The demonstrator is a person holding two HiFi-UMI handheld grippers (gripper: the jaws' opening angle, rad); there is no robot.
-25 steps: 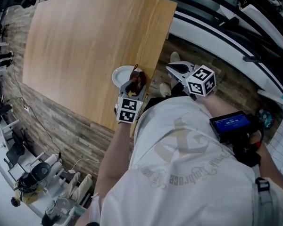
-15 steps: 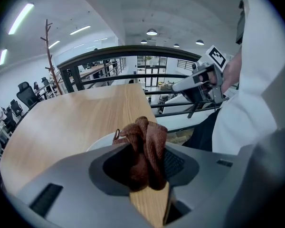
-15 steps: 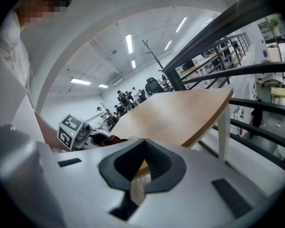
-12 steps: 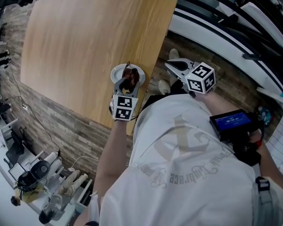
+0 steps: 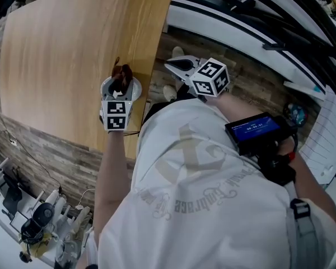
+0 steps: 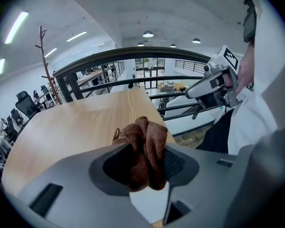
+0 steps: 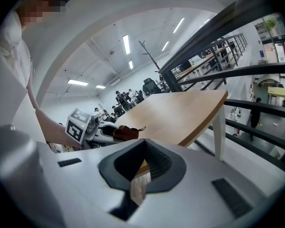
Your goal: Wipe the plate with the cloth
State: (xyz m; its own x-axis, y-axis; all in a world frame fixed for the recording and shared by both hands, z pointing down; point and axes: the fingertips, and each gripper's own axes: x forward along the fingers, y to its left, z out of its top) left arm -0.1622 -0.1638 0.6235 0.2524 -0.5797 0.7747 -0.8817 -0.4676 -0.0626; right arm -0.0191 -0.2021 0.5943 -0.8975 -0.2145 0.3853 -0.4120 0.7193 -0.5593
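A small white plate (image 5: pixel 106 86) sits on the wooden table (image 5: pixel 61 49), close to its near right edge. My left gripper (image 5: pixel 122 82) is over the plate, shut on a bunched brown cloth (image 5: pixel 122 73) that rests at the plate's far side. In the left gripper view the cloth (image 6: pixel 145 151) fills the jaws and a strip of plate (image 6: pixel 149 205) shows below. My right gripper (image 5: pixel 171 66) hangs off the table's right edge over the floor, jaws together and empty. In the right gripper view its pads (image 7: pixel 157 165) nearly meet, and the cloth (image 7: pixel 126 132) lies beyond them.
The table's right edge (image 5: pixel 157 60) runs between the two grippers. Dark railings (image 5: pixel 257 15) and a white ledge lie to the right of it. A person's shoes (image 5: pixel 169 91) stand on the wood-plank floor. A small screen (image 5: pixel 252 129) is strapped at the right arm.
My left gripper has dragged the cloth across the plate, from its right side toward its far rim. The head view has shifted. The right gripper has stayed off the table edge.
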